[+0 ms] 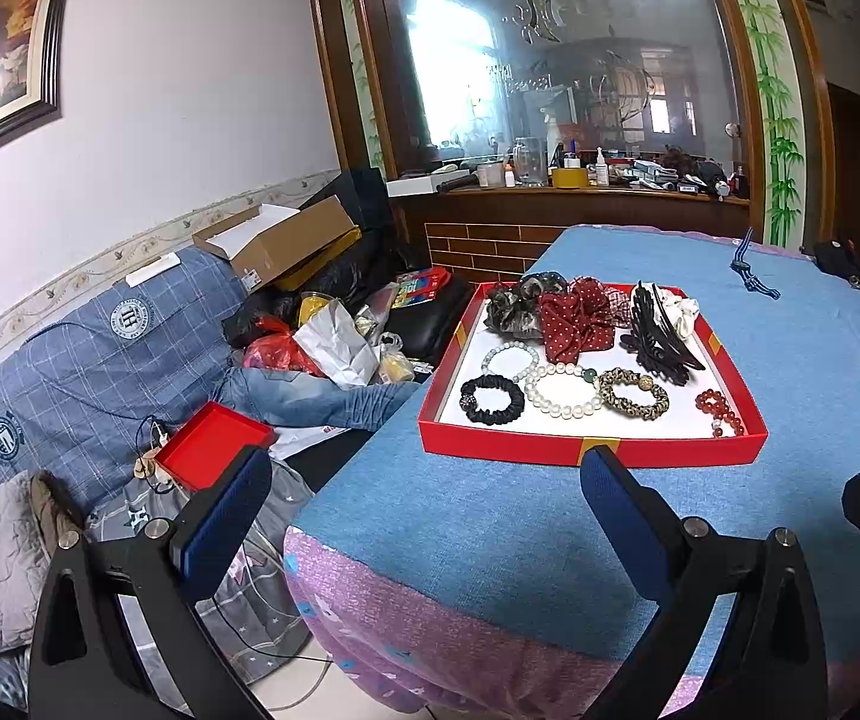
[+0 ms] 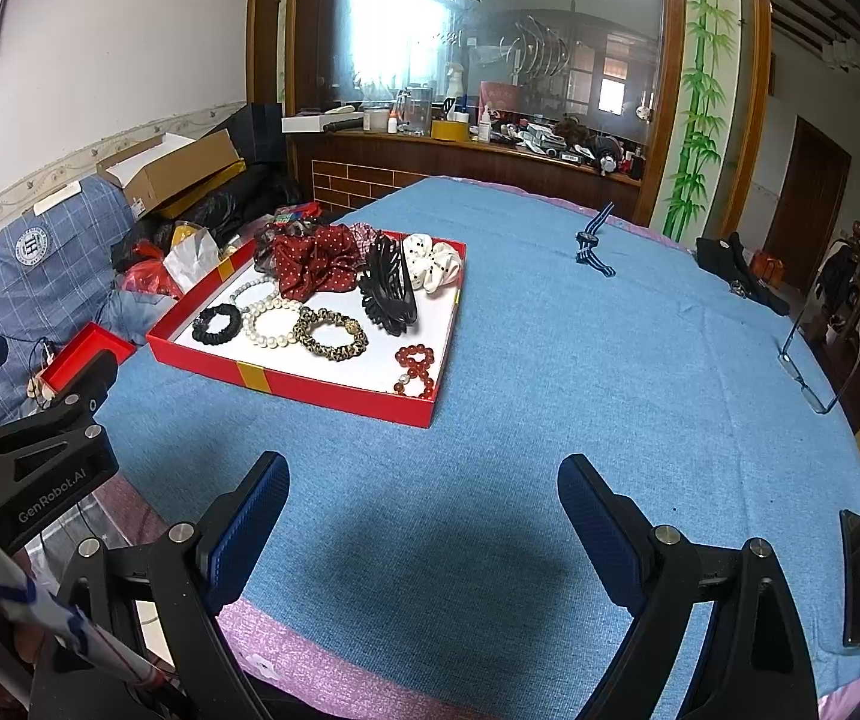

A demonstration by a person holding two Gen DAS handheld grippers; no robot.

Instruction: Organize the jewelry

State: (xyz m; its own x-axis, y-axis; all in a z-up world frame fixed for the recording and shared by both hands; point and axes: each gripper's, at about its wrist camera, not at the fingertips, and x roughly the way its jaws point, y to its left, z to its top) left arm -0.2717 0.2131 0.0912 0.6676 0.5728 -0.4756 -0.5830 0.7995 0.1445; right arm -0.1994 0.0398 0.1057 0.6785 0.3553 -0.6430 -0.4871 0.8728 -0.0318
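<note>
Both grippers poised before the red tray (image 1: 508,447) of jewelry on the blue tablecloth (image 2: 550,396).

I hold the left gripper (image 1: 427,501) and right gripper (image 2: 424,507) with fingers spread wide and empty, short of the tray. My best approach is low over the near rim, pinching one piece at a time. The tray holds a black scrunchie (image 1: 492,399), pearl bracelet (image 1: 562,394), leopard scrunchie (image 1: 634,394), red bead bracelet (image 2: 415,369), black claw clip (image 2: 387,285), and red dotted scrunchie (image 2: 319,264).
</note>
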